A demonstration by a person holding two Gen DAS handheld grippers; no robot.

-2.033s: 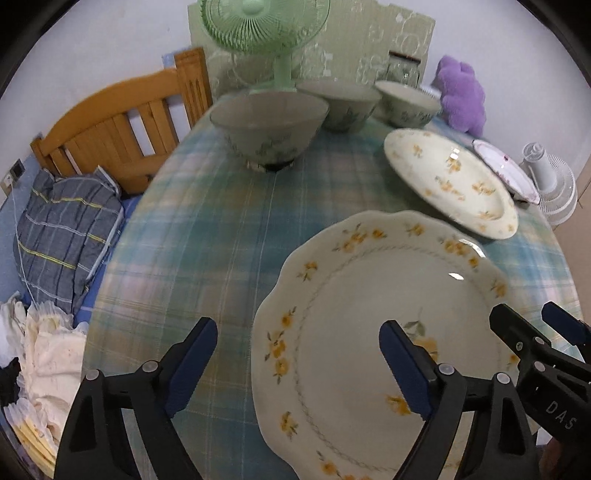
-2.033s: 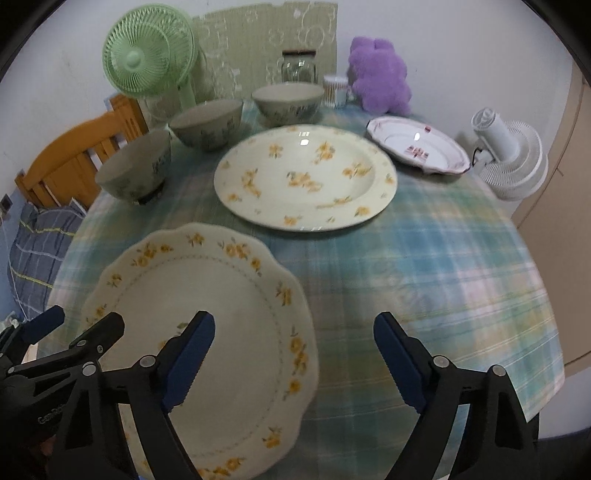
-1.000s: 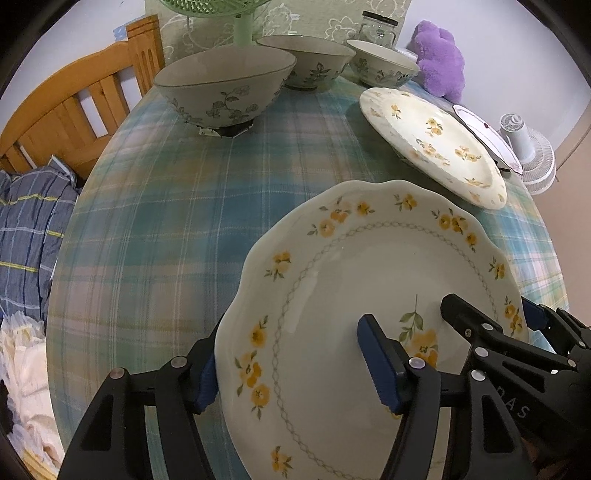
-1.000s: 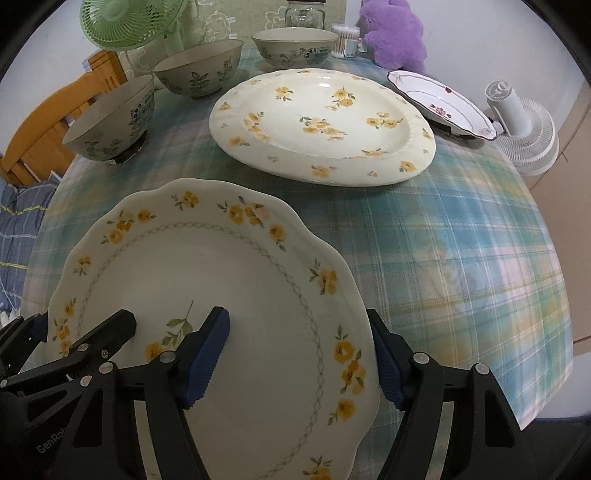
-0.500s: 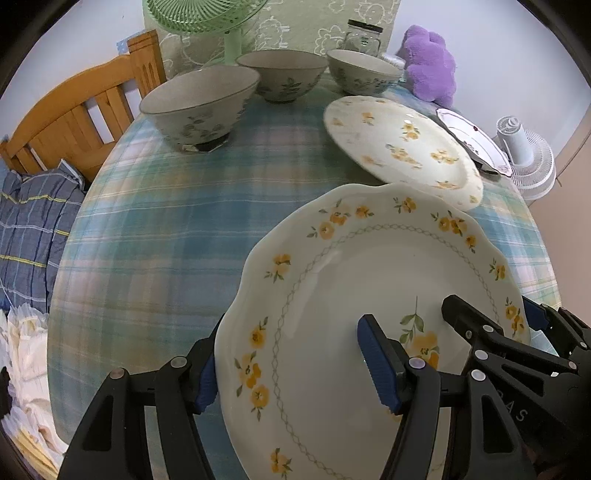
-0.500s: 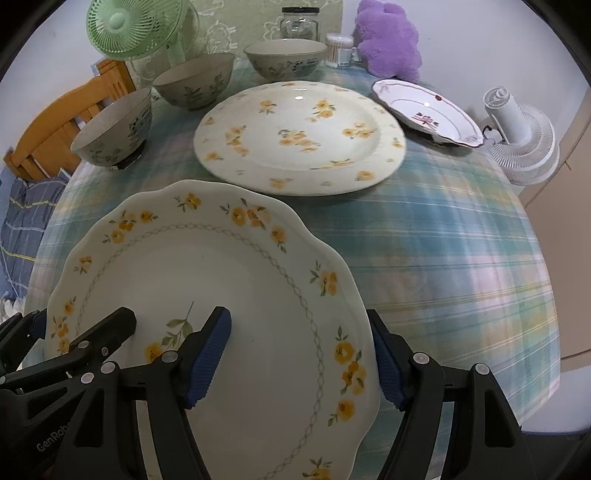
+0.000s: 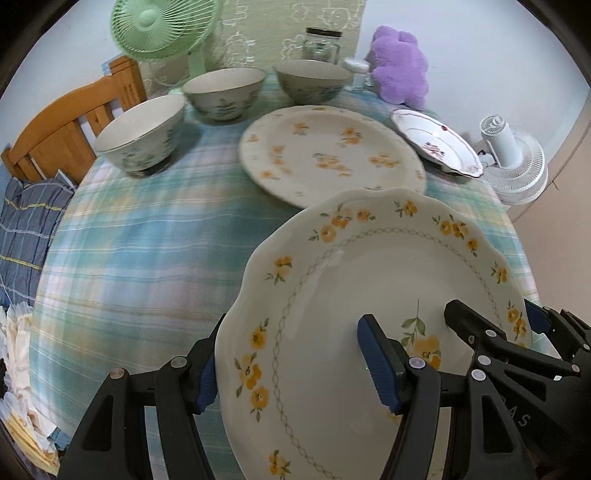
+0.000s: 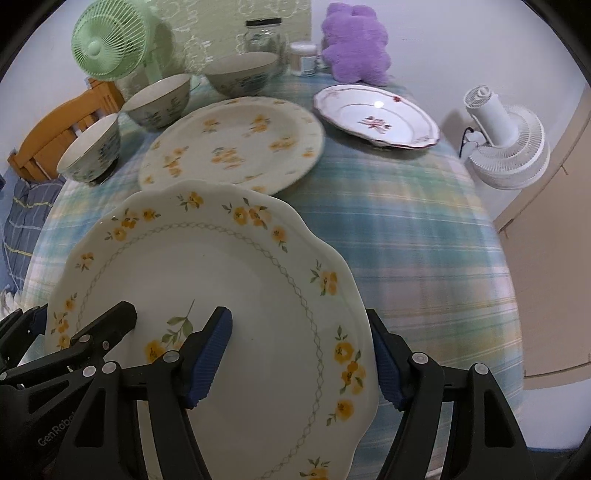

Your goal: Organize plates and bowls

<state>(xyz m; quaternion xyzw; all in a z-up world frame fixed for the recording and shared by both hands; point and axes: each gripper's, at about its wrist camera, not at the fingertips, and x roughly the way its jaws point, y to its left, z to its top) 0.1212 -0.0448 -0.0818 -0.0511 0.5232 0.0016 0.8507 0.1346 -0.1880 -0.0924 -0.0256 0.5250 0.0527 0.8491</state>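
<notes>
A scalloped plate with yellow flowers [image 7: 388, 258] [image 8: 221, 266] hangs above the plaid tablecloth, held from both sides. My left gripper [image 7: 291, 354] is shut on its left rim, one pad under the edge and one on top. On the right rim my right gripper [image 8: 299, 332] is shut the same way. Beyond it a larger yellow-flowered plate [image 7: 332, 155] [image 8: 232, 144] lies on the table, with a red-rimmed plate [image 7: 432, 144] [image 8: 376, 118] to its right. Three grey floral bowls [image 7: 142, 136] [image 7: 225, 92] [image 7: 314, 81] stand in a row at the back left.
At the table's back stand a green fan [image 7: 162, 26], a glass jar [image 7: 321, 44] and a purple plush toy [image 7: 402, 70]. A white fan [image 8: 506, 147] sits off the right edge. A wooden chair [image 7: 70, 125] with a blue cloth stands left.
Both grippers have carried the scalloped plate up and toward the back of the table. Its far rim now overlaps the near edge of the larger yellow-flowered plate in view.
</notes>
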